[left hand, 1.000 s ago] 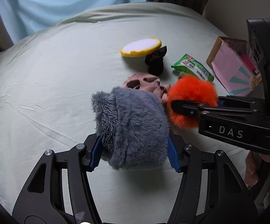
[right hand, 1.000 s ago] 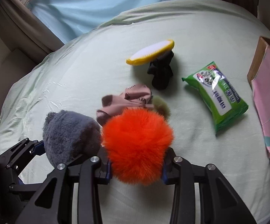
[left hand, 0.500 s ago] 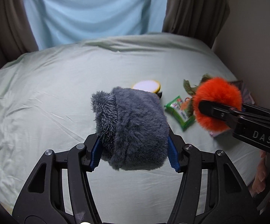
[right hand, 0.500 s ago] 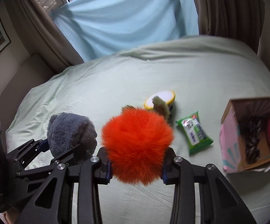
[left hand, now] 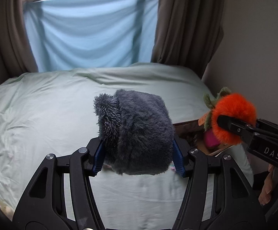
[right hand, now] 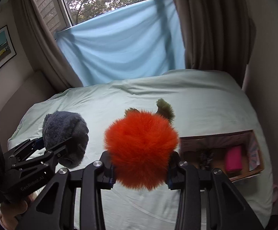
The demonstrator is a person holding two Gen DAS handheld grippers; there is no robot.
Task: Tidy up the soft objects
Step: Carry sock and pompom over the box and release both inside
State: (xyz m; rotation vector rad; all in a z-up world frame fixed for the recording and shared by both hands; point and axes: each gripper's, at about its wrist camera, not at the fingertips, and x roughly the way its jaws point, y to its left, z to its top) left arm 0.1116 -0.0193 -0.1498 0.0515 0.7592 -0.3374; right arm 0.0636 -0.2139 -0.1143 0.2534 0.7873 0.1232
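My left gripper [left hand: 139, 153] pinches a grey plush toy [left hand: 137, 132] across its middle, aloft beside the cardboard box [right hand: 215, 140]. My right gripper [right hand: 139, 169] squeezes an orange furry ball [right hand: 140, 149], probably a plush fruit with green leaves, just left of that box. Both look light and squashy, so a mid-body grip should hold.
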